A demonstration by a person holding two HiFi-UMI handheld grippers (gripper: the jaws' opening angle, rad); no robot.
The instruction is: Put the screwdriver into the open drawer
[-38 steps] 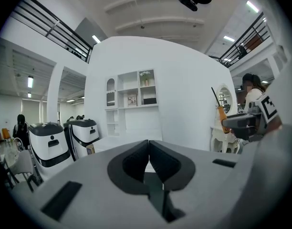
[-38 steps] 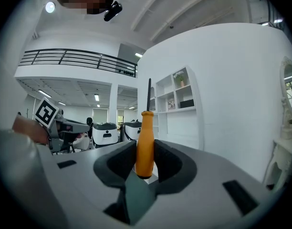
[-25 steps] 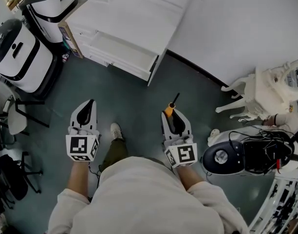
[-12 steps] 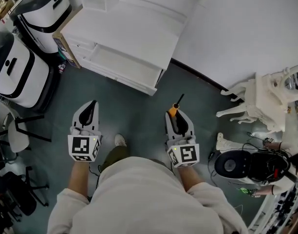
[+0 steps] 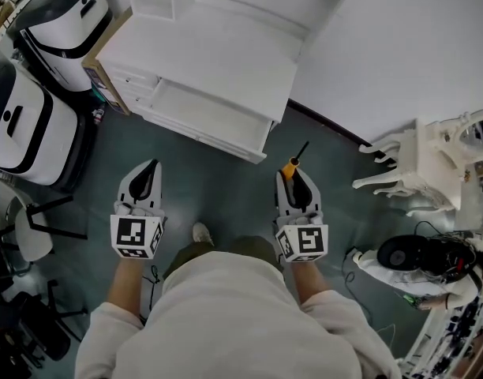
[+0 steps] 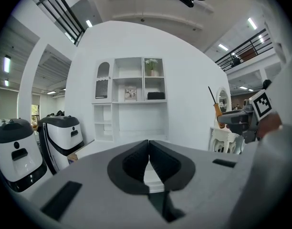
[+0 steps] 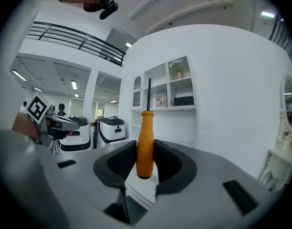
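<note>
The orange-handled screwdriver with a thin dark metal shaft (image 7: 145, 142) is not in the drawer yet. It is gripped in the right tongs (image 5: 294, 177), whose dark pads press on the lower part of the handle from both sides. In the right gripper view it stands upright between them, with the shaft rising towards 12 o'clock. The left tongs (image 6: 149, 149) are closed with their tips together and nothing between them.

In the head view the pulled-out white drawer (image 5: 214, 110) of the low white cabinet (image 5: 218, 46) lies at about 11 o'clock from the right tongs, apart from them, with a strip of dark floor (image 5: 226, 188) in between. The drawer's long side runs from about 10 o'clock to 4 o'clock, and its right end is the part nearest the screwdriver. Seen from above, the screwdriver's long axis runs from the handle in the tongs out towards 1 o'clock, so the tip leads and points a little to the right of the drawer, not into it.

The right hand is the nearer one and already carries the tool. The left tongs sit at roughly 7 o'clock from the drawer and seem to have no part in the placing. My judgement is that the coming move depends on bringing the right tongs forward and leftward over the open tray. The tool should then be turned to lie along the tray's length before it is let go.
</note>
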